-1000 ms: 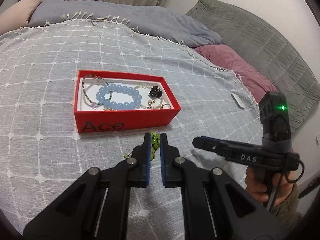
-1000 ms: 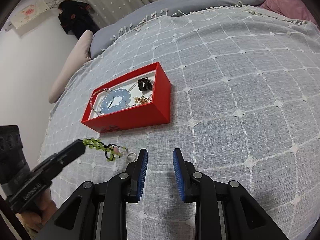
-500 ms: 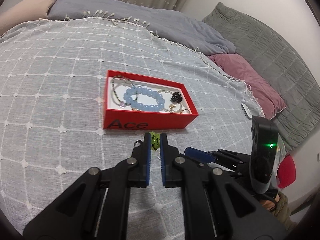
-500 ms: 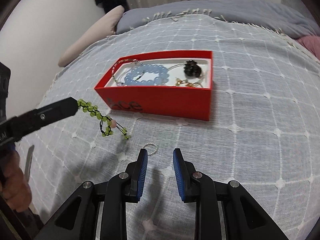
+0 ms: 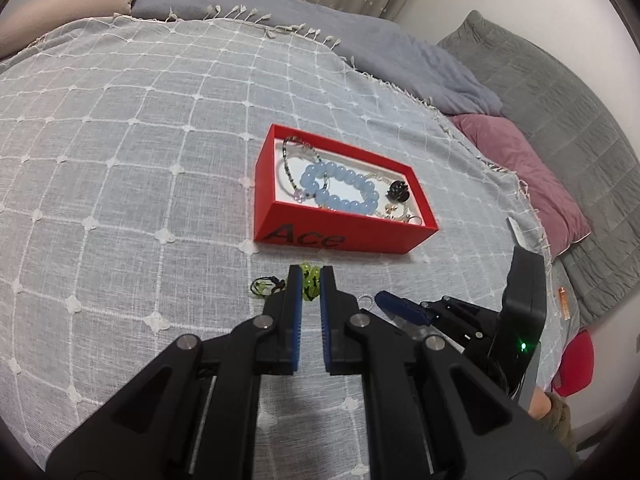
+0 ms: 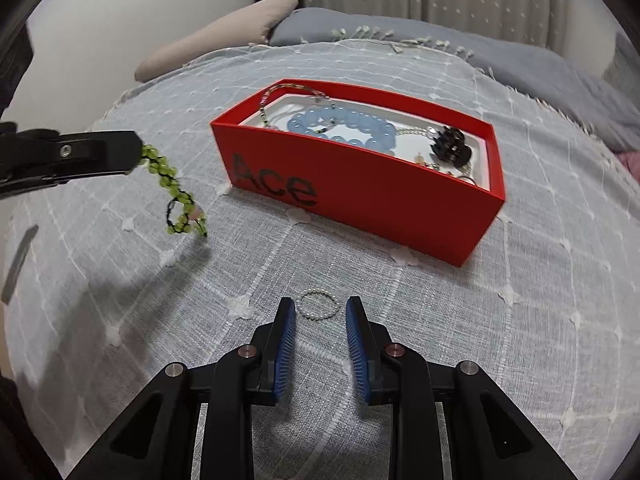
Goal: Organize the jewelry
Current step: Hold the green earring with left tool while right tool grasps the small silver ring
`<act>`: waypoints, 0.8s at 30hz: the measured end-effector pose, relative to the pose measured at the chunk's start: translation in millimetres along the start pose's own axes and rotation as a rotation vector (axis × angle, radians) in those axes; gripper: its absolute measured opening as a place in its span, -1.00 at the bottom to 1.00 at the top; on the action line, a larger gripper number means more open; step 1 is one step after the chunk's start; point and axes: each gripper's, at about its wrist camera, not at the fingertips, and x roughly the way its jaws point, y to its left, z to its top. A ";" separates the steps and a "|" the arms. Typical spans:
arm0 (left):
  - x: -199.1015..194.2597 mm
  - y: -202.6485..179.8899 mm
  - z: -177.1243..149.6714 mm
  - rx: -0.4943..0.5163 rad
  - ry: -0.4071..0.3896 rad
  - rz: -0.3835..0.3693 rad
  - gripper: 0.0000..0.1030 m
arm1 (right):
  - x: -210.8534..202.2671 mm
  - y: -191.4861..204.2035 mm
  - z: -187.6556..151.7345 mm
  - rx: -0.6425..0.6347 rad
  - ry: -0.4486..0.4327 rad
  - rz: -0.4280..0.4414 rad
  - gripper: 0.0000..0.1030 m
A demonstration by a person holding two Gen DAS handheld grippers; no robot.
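Note:
A red box marked "Ace" sits on the bed cover and holds a blue bead bracelet, chains and a black flower piece. My left gripper is shut on a green bead bracelet, which dangles above the cover left of the box. My right gripper is open, its fingertips on either side of a small pearl ring lying on the cover in front of the box.
The grey checked bed cover spreads all around the box. Pillows lie behind: beige, grey and pink. A small flat card lies at the left, and a person's hand holds the right gripper.
Both grippers have come closer to the red box. The right gripper rolled and dropped towards the pearl ring, which now lies between its fingertips. The green bracelet stays in the left gripper.

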 end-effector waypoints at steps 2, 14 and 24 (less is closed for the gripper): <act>0.3 1.5 -0.6 -0.004 0.003 0.002 -0.82 | 2.3 5.7 1.2 -0.027 -0.008 -0.011 -0.47; 7.0 3.5 -3.6 -0.009 0.022 0.021 -0.82 | 6.7 12.2 0.9 -0.063 -0.013 -0.035 -0.86; 7.4 3.9 -3.4 -0.007 0.021 0.020 -0.82 | -4.1 -1.2 4.0 -0.004 -0.007 -0.022 -0.91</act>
